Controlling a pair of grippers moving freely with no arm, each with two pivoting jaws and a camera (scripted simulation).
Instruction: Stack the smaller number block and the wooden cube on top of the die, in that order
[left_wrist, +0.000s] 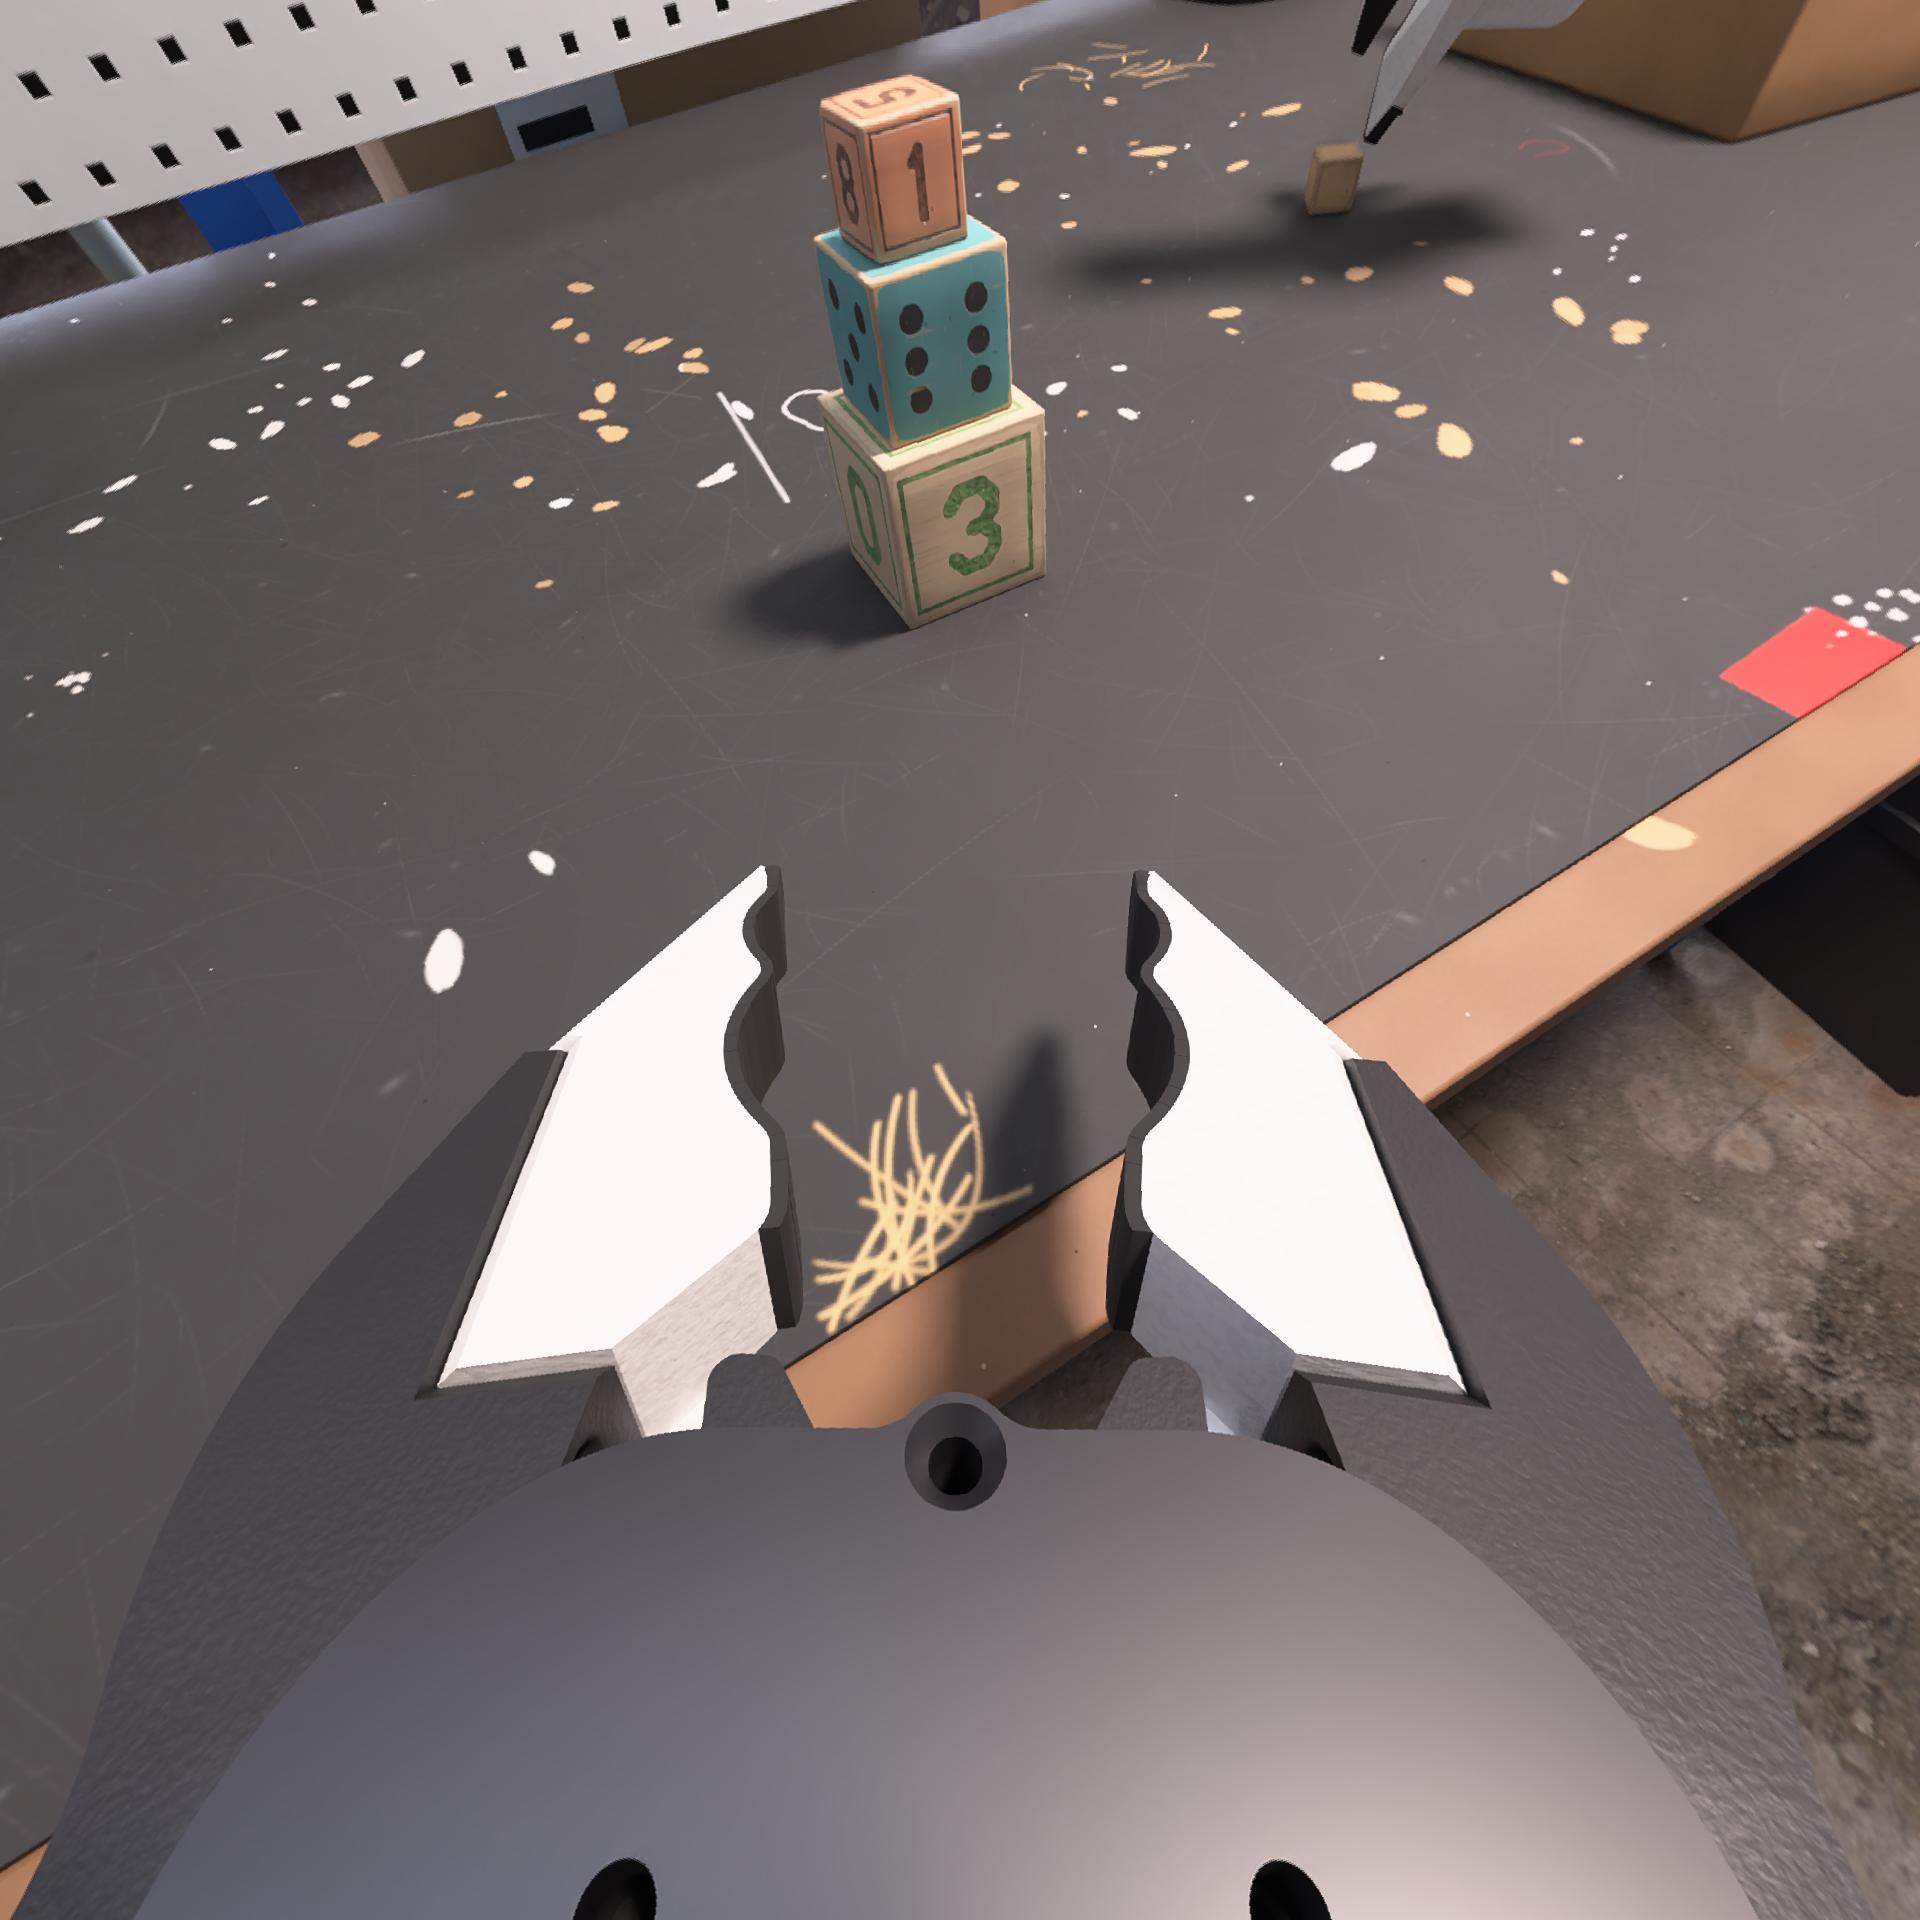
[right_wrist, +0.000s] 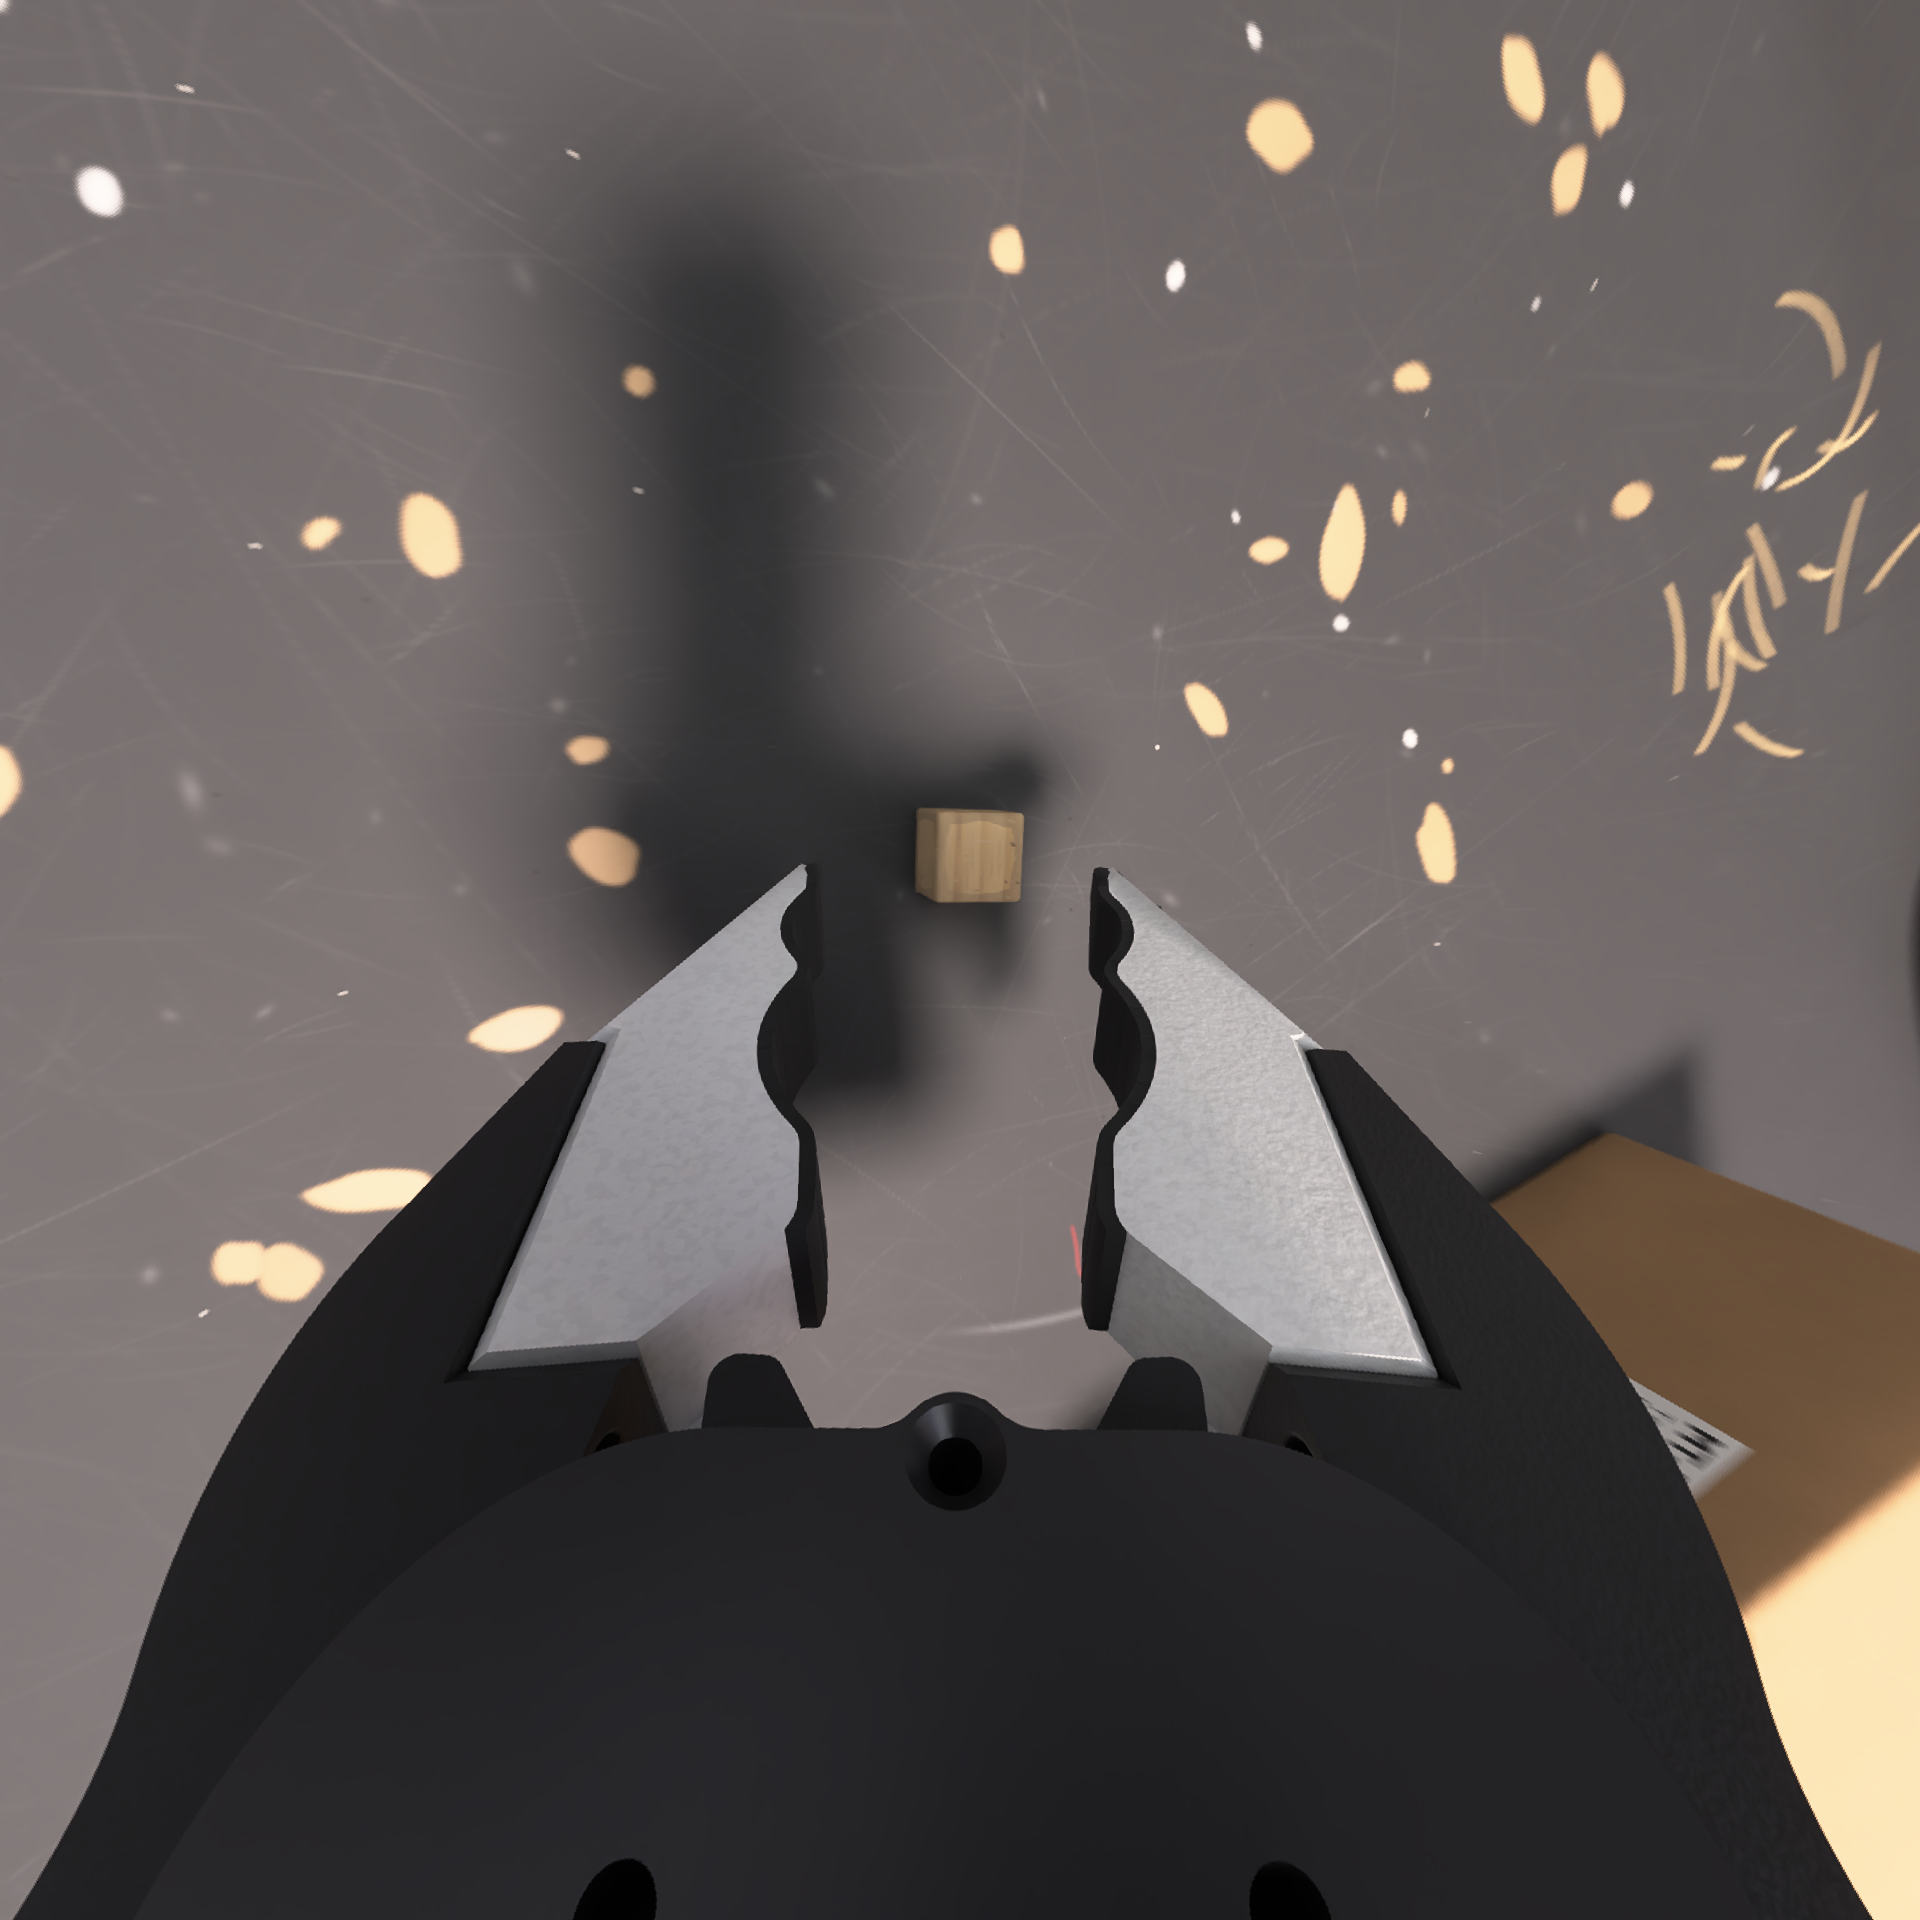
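In the left wrist view a stack stands mid-table: a large pale number block with green figures (left_wrist: 940, 509) at the bottom, a teal die with black pips (left_wrist: 920, 332) on it, and a smaller orange-brown number block (left_wrist: 896, 166) on top. A small plain wooden cube (left_wrist: 1333, 179) lies on the table at the far right, with my right gripper (left_wrist: 1387, 114) just above it. My left gripper (left_wrist: 956, 883) is open and empty, well in front of the stack near the table edge. In the right wrist view my right gripper (right_wrist: 951, 878) is open above the wooden cube (right_wrist: 969, 857).
The dark table (left_wrist: 416, 727) is speckled with paint spots and has a wood-coloured front edge (left_wrist: 1558, 914). A cardboard box (left_wrist: 1704, 62) stands at the far right, also in the right wrist view (right_wrist: 1766, 1299). A white perforated panel (left_wrist: 312, 94) runs along the back left.
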